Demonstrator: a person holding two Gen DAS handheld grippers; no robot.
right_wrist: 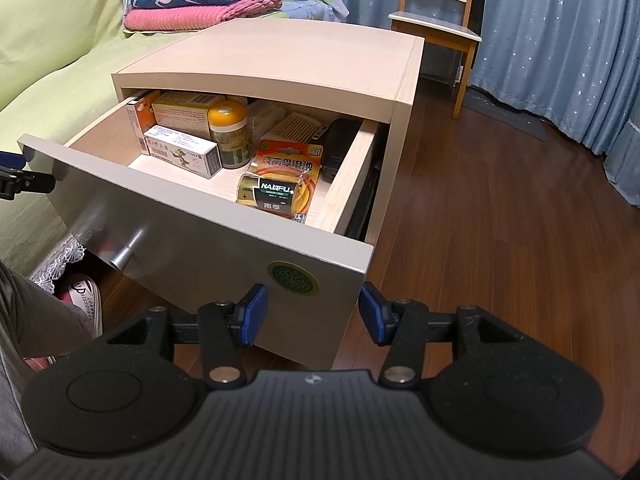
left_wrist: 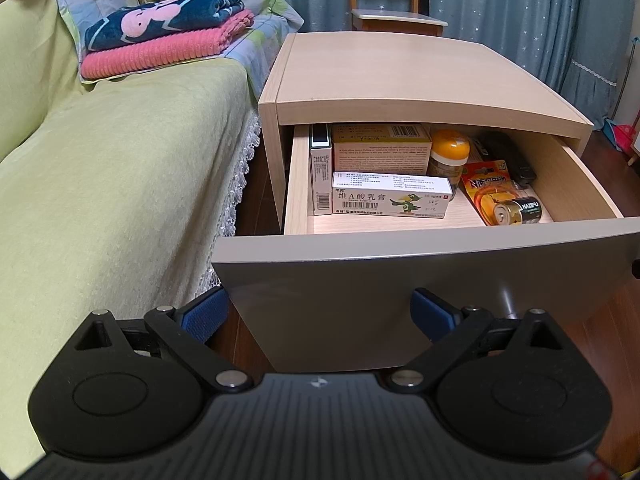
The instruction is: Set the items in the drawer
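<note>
Your left gripper (left_wrist: pixel 316 316) and right gripper (right_wrist: pixel 312 314) gape wide, empty — before the pulled-out pale wooden drawer (left_wrist: pixel 420 276), battery pack (right_wrist: pixel 280 188) inside.

Nightstand (left_wrist: pixel 420 76) stands on dark wood floor (right_wrist: pixel 500 240), top bare. Its drawer (left_wrist: pixel 400 276) is pulled out. On the drawer bottom: white ointment box (left_wrist: pixel 392 196) at front left, tall white box (left_wrist: pixel 321 172) on edge beside it, yellow box (left_wrist: pixel 382 148) behind, orange-capped bottle (left_wrist: pixel 449 154) in the middle, battery pack (left_wrist: pixel 500 196) at front right, black object (left_wrist: pixel 508 156) behind it. Bed (left_wrist: pixel 100 160) just left of the nightstand carries folded pink blanket (left_wrist: pixel 160 52) with dark blue blanket (left_wrist: pixel 168 16) on top.
</note>
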